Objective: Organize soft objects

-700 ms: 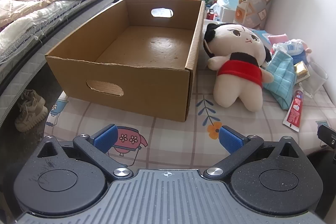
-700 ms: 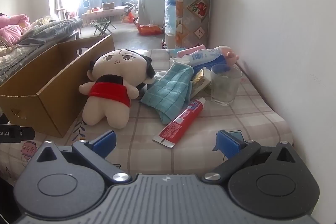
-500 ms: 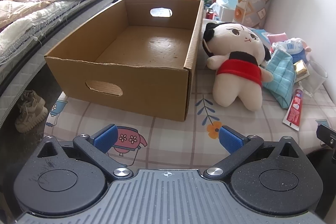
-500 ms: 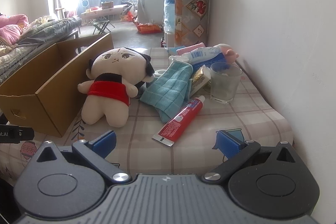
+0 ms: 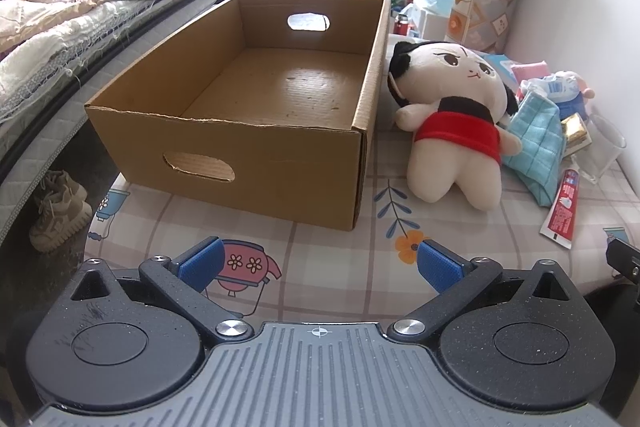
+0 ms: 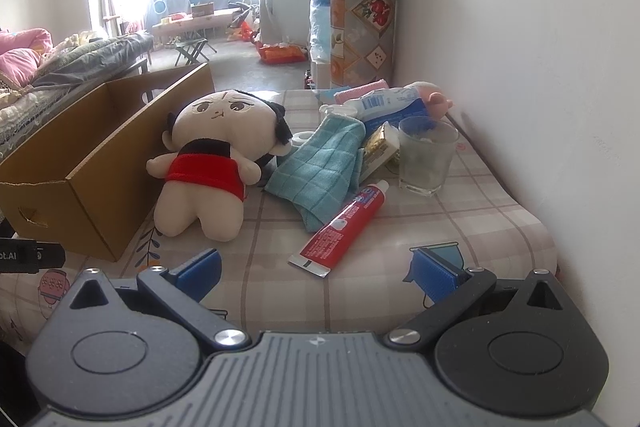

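leaning on box [image 5: 248, 151] wall, plush doll [image 5: 456, 131], both jaws spread wide, empty

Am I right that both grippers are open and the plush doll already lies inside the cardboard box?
Not quite. The plush doll lies on the table outside the cardboard box, against its right wall; the left wrist view shows the box empty. Both the left gripper and right gripper are indeed open.
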A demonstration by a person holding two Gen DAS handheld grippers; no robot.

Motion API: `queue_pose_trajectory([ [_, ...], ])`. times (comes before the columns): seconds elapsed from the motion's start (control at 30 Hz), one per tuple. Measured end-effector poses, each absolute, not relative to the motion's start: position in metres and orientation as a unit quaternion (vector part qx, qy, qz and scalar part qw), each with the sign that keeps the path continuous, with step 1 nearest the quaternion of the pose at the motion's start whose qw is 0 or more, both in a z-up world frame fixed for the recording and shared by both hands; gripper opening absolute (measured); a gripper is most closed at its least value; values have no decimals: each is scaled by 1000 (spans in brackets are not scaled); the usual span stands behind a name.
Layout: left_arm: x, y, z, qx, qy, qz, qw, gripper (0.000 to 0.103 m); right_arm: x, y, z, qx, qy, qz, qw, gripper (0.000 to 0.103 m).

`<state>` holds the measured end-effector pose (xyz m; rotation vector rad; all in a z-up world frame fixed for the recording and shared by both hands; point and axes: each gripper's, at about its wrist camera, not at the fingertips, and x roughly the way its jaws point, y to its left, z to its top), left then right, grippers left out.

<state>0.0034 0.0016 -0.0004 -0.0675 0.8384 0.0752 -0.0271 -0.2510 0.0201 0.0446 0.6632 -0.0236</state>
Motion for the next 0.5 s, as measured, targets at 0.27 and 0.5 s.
queue_pose_trajectory([
  [0.27,4,2,-2,-33,408,38,912,103,-27,-251,20,21,325,-12,945,103],
  [0.5,4,3,-2,-31,409,38,911,103,-27,-250,19,22,326,-12,945,103],
])
